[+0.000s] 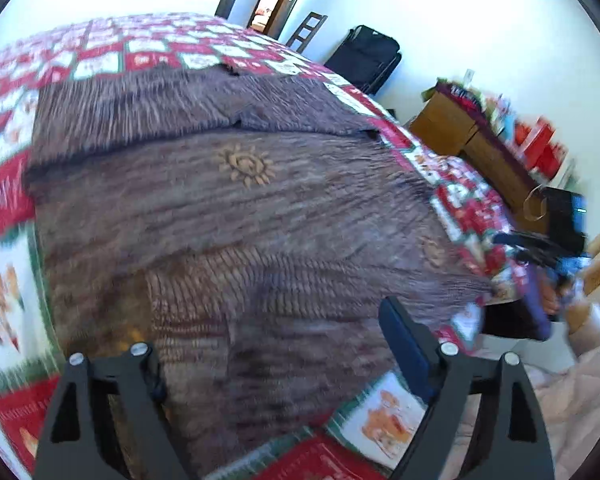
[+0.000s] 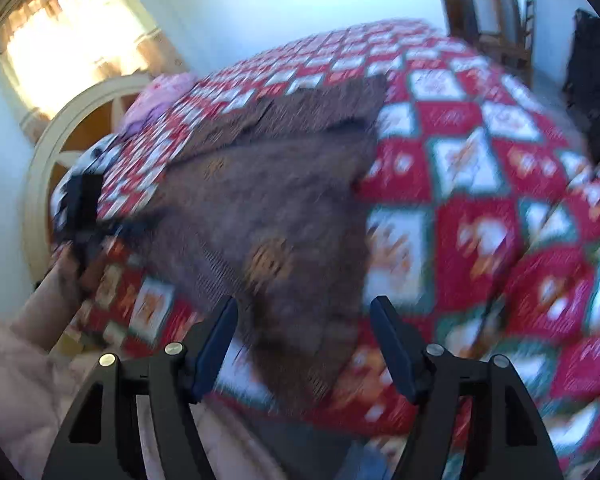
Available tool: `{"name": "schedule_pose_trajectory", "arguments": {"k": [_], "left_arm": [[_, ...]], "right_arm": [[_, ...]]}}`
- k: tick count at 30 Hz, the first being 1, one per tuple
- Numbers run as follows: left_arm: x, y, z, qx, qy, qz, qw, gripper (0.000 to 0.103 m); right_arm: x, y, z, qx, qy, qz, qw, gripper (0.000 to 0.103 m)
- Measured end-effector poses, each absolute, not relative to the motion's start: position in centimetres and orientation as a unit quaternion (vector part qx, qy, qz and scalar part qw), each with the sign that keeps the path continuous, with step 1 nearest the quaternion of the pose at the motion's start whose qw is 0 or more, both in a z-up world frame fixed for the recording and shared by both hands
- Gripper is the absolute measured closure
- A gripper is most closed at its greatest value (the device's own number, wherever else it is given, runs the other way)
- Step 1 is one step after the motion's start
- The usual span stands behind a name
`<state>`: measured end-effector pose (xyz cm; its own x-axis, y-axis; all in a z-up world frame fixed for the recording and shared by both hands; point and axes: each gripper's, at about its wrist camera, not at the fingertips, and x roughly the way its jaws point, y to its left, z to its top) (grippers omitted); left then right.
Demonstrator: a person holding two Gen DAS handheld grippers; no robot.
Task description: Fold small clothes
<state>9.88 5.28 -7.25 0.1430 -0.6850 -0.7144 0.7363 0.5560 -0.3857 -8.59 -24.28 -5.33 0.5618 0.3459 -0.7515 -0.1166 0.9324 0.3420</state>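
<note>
Garment (image 1: 236,208): a brown crinkled cloth with sun motifs, spread flat on the bed (image 1: 148,46) over a red-and-white quilt; its far edge is already turned over onto the body.
Left hand-held gripper (image 1: 268,334): fingers spread wide. The right finger shows in full; the left one is hidden at its tip by the cloth, so whether it has slid under the hem I cannot tell. It holds nothing that I can see.
Right hand-held gripper (image 2: 302,320): fingers spread, nothing between them, poised over the near corner of the garment (image 2: 268,216).
Direction: from the left hand-held gripper the cloth lies straight ahead and beneath it; from the right one it lies ahead and a little to the left, tapering to a point towards the camera.
Long axis: hard to fix through the blur; in the left view the cloth spreads more across than away, with the near hem running left to right.
Nearer hand: the left sits on the near hem; the right is just beside the right-hand corner. In each view the other hand-held gripper shows at the cloth's side edge.
Next move, as I judge it: each pinches its own near corner, then carries the hem towards the far fold.
Risk: blur in both views makes the corner edges uncertain.
</note>
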Motion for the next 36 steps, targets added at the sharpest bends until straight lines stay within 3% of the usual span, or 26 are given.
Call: {"name": "schedule_pose_trajectory", "arguments": {"k": [4, 6, 7, 8, 9, 10, 11, 13, 26, 32, 34, 35, 36], "left_arm": [[10.9, 4.9, -7.6, -0.002, 0.463, -0.452, 0.762, 0.017], [11.1, 5.3, -7.6, -0.016, 0.459, -0.446, 0.768, 0.038], [10.9, 5.6, -7.7, -0.018, 0.460, -0.439, 0.771, 0.065], [10.7, 5.8, -7.8, -0.016, 0.463, -0.430, 0.775, 0.088], [10.8, 5.7, -8.0, -0.015, 0.463, -0.422, 0.780, 0.093], [10.6, 6.3, -8.1, -0.025, 0.458, -0.413, 0.787, 0.093], [10.6, 6.4, -8.2, -0.035, 0.457, -0.411, 0.788, 0.093], [10.5, 7.3, -8.1, -0.070, 0.452, -0.411, 0.789, 0.095], [12.8, 11.6, -3.1, -0.140, 0.357, -0.341, 0.858, 0.095], [15.6, 11.8, -5.3, -0.136, 0.405, -0.306, 0.851, 0.095], [15.4, 11.4, -6.2, -0.113, 0.442, -0.306, 0.836, 0.083], [15.2, 11.2, -6.5, -0.093, 0.455, -0.305, 0.832, 0.067], [14.7, 11.0, -6.8, -0.070, 0.463, -0.302, 0.831, 0.057]], "right_arm": [[-9.4, -20.8, -7.2, 0.058, 0.467, 0.169, 0.866, 0.034], [-9.5, -19.4, -9.1, 0.008, 0.488, 0.165, 0.857, 0.034], [-9.5, -19.1, -9.8, 0.002, 0.495, 0.164, 0.853, 0.037], [-9.5, -19.0, -10.7, -0.006, 0.500, 0.159, 0.851, 0.051], [-9.4, -18.9, -10.8, -0.017, 0.491, 0.150, 0.858, 0.060], [-9.3, -19.2, -10.8, -0.021, 0.483, 0.140, 0.864, 0.079], [-9.1, -19.8, -10.9, -0.012, 0.485, 0.133, 0.864, 0.090], [-8.2, -21.4, -10.7, 0.034, 0.484, 0.132, 0.865, 0.098], [0.7, -20.3, -2.7, 0.095, 0.383, 0.178, 0.901, 0.097], [8.2, -20.8, -5.7, 0.163, 0.411, 0.161, 0.883, 0.097], [9.1, -20.2, -7.0, 0.149, 0.426, 0.150, 0.880, 0.097], [9.1, -19.6, -7.5, 0.137, 0.430, 0.150, 0.880, 0.097], [9.0, -19.4, -7.7, 0.131, 0.432, 0.144, 0.881, 0.097]]}}
